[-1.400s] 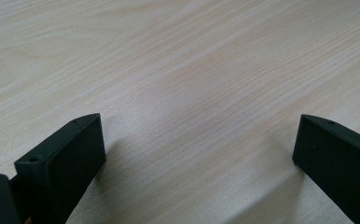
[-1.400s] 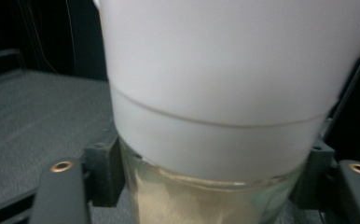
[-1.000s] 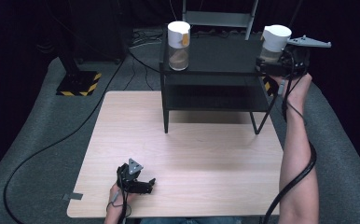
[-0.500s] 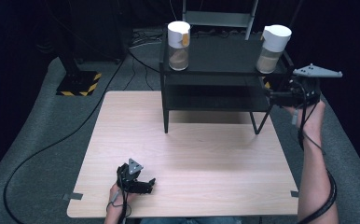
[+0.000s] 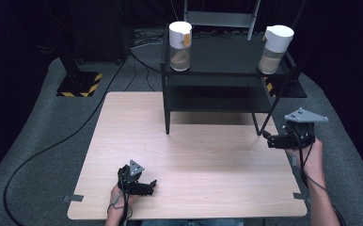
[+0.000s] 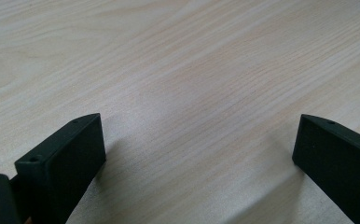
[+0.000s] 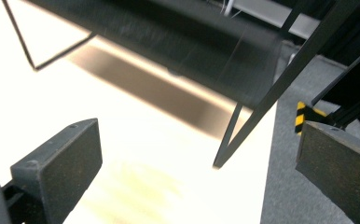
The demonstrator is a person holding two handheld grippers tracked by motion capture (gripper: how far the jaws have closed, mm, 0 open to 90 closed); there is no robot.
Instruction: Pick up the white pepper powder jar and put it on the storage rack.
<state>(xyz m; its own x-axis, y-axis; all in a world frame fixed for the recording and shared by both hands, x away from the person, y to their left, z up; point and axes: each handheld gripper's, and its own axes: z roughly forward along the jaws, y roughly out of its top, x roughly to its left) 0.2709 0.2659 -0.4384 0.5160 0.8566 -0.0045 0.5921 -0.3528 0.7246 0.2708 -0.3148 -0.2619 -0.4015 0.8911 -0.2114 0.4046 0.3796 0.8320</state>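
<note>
Since right gripper dropped from far-right jar on shelf, jaws apart, empty: placement likely done. Left gripper unmoved near table edge, jaws apart.

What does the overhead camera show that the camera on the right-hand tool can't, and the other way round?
High view: two white-capped jars, the left jar and the right jar, on top of the black shelf unit, plus both hands, the left gripper and the right gripper.

Right gripper view: a close look along its own two open jaws, with nothing between them, toward a slanted shelf leg.

Both: the wooden table, the shelf unit, the grey floor.
</note>
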